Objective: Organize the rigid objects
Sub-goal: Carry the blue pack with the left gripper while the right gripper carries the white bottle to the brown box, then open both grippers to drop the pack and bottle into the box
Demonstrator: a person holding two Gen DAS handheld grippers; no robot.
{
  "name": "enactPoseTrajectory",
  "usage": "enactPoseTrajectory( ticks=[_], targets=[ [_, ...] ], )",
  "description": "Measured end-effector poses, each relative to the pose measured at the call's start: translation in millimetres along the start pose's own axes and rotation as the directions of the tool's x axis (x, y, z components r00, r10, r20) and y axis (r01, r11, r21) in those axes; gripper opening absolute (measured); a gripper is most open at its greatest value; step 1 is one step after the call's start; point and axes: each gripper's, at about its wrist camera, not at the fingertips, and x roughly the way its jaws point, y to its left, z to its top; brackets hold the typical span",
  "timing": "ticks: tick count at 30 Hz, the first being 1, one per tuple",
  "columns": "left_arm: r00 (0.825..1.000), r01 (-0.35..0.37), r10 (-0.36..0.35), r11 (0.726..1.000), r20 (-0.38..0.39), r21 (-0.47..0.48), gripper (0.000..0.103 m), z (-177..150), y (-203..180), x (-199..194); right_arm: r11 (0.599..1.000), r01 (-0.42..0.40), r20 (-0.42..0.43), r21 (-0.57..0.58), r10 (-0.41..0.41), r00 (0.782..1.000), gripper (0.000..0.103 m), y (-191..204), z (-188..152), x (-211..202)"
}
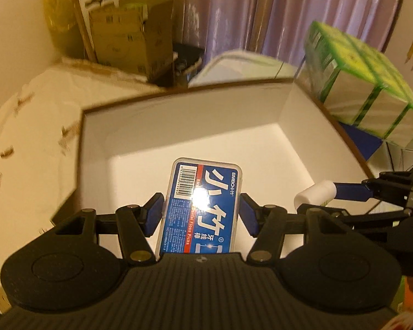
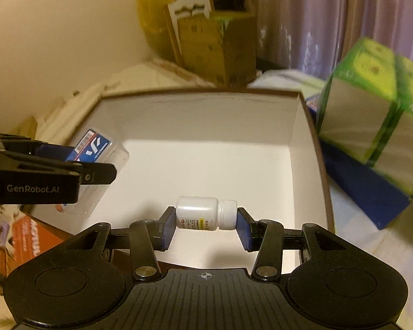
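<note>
A clear flat case of dental floss picks [image 1: 203, 206] with a blue label sits between the blue pads of my left gripper [image 1: 202, 216], which is shut on its long sides. It hangs over a white open box [image 1: 179, 126] with brown edges. My right gripper [image 2: 206, 225] is shut on a small white pill bottle [image 2: 206, 214], held sideways by its base and cap above the same box [image 2: 206, 148]. The left gripper [image 2: 77, 162] with the floss case [image 2: 96, 151] shows at the left of the right wrist view. The bottle [image 1: 315, 194] shows at the right of the left wrist view.
Green-strapped packs [image 1: 366, 82] on a blue box [image 2: 366, 192] stand right of the white box. Cardboard cartons [image 2: 217, 44] and a curtain [image 1: 289, 11] are behind it. Orange packaging [image 2: 16, 242] lies at the lower left.
</note>
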Motion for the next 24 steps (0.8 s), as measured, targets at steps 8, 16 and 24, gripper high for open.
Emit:
enactPoseTrajectory(
  ticks=[8,16,24],
  targets=[
    [0.991,0.032,-0.041,0.996,-0.124,-0.078,0.055,-5.0,7.0,38.9,1.000,0.004,-0.085,-0.002,-0.005,0.996,0.044,-12.7,-0.1,25.3],
    [0.989,0.048,-0.057,0.996,-0.135,-0.068,0.063,-3.9,7.1,40.2,0.998,-0.016,-0.099,0.053,0.021,0.995,0.054,-21.6,5.5,30.3],
    [0.996,0.059,-0.060,0.998,-0.062,-0.022,0.063,-3.0,12.9,14.3,0.996,0.000,-0.031,0.089,0.002,1.000,0.065,-20.3,1.6,-4.0]
  ],
)
